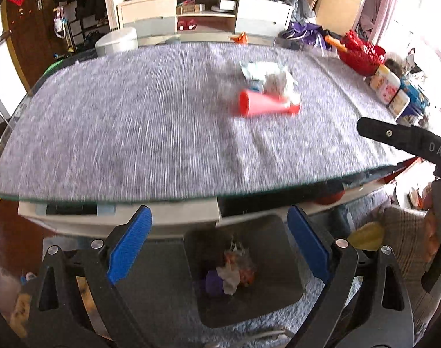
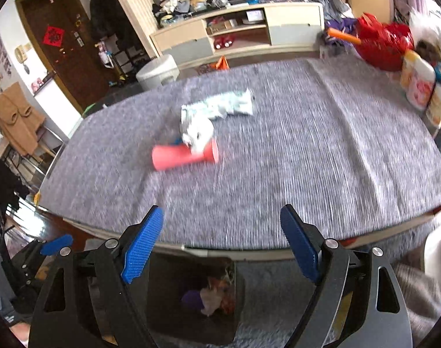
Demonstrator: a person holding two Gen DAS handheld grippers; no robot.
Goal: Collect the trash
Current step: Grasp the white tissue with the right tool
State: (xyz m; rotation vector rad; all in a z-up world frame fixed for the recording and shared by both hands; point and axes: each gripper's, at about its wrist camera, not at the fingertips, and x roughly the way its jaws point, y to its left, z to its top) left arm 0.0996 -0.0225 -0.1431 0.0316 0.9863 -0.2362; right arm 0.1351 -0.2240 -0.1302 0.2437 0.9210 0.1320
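Empty and spread wide, the left gripper (image 1: 219, 243) hangs over a floor bin (image 1: 243, 272) holding scraps; a red cup (image 1: 266, 105) and crumpled wrappers (image 1: 266, 75) lie mid-table. Right wrist view: the right gripper (image 2: 221, 246) also gapes empty, apparently between drop-off and the next reach for the cup.

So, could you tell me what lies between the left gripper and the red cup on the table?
Only bare grey tablecloth and the table's glass edge separate the open left gripper from the red cup, as the left wrist view shows.
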